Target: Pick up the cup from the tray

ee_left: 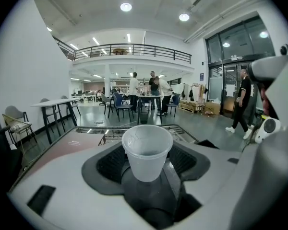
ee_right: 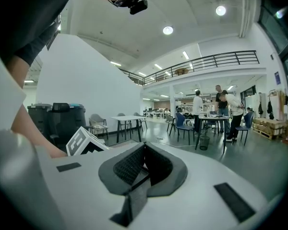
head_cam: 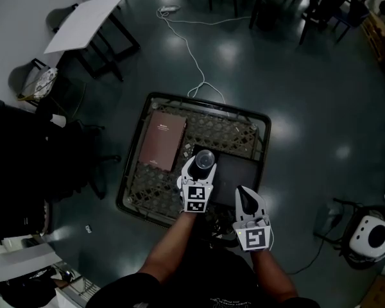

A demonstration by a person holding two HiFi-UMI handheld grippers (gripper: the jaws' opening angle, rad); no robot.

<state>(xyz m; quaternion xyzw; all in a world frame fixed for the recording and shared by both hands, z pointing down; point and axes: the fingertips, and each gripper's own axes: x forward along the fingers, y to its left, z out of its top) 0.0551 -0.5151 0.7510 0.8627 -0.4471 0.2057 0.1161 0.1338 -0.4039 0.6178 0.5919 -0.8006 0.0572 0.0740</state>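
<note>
A clear plastic cup (head_cam: 205,158) stands upright between the jaws of my left gripper (head_cam: 203,167), over the near left corner of the dark tray (head_cam: 241,172). In the left gripper view the black pads (ee_left: 108,163) press on both sides of the cup (ee_left: 147,150), and its mouth is open and empty. My left gripper (ee_left: 147,166) is shut on it. My right gripper (head_cam: 245,197) hangs at the tray's near edge, a little right of the left one. Its jaws meet in the right gripper view, so the right gripper (ee_right: 143,163) is shut with nothing in it.
The tray lies on a black lattice table (head_cam: 205,103), with a brown book (head_cam: 162,138) to its left. A white cable (head_cam: 187,51) runs over the floor beyond. A white table (head_cam: 86,19) and chairs stand at the far left, black bins (head_cam: 19,153) at the left, and a white device (head_cam: 371,235) at the right.
</note>
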